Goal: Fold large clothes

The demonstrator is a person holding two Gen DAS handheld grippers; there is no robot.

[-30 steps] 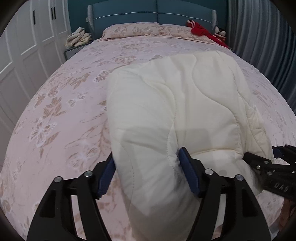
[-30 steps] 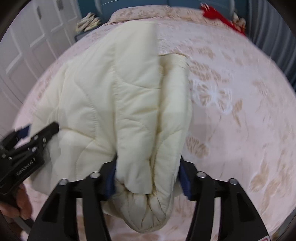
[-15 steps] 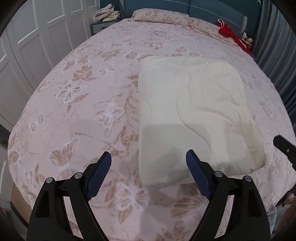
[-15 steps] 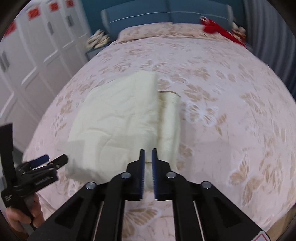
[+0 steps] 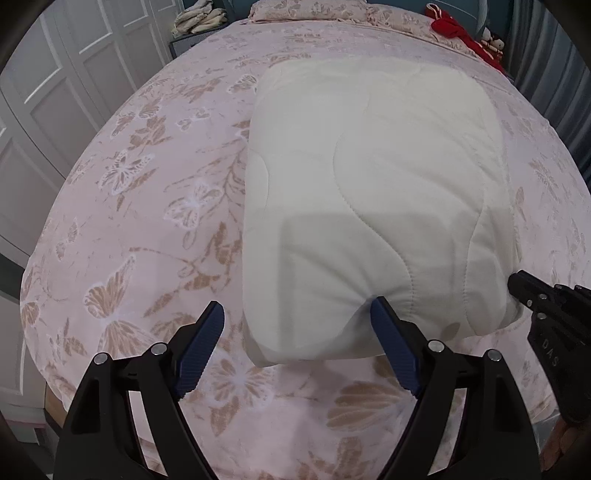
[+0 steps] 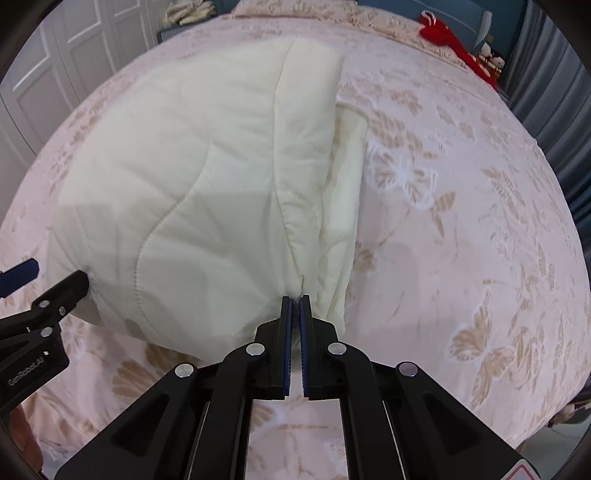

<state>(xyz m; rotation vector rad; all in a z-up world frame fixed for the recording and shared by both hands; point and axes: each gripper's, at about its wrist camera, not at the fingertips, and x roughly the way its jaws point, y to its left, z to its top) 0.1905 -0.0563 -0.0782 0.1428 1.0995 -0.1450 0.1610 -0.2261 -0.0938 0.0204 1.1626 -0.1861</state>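
Note:
A cream quilted garment (image 5: pixel 369 192) lies folded into a thick rectangle on the pink floral bed (image 5: pixel 129 221). My left gripper (image 5: pixel 295 325) is open around the garment's near left edge, and its right pad (image 5: pixel 391 343) presses into the fabric. In the right wrist view the garment (image 6: pixel 207 177) fills the left half. My right gripper (image 6: pixel 295 301) is shut, its tips pinching the near edge of the garment's top layer. The right gripper also shows at the right of the left wrist view (image 5: pixel 543 306), and the left gripper shows at the left of the right wrist view (image 6: pixel 40 295).
White wardrobe doors (image 5: pixel 48 96) stand to the left of the bed. A nightstand with folded cloths (image 5: pixel 195 18) is at the far left. Red items (image 5: pixel 450 26) lie by the pillows (image 5: pixel 303 7) at the blue headboard. Grey curtains (image 5: pixel 554 74) hang at the right.
Both grippers have moved back down to the garment's near edge. The left jaws now straddle the edge with one pad denting it. The right gripper stays shut and now nips the fabric.

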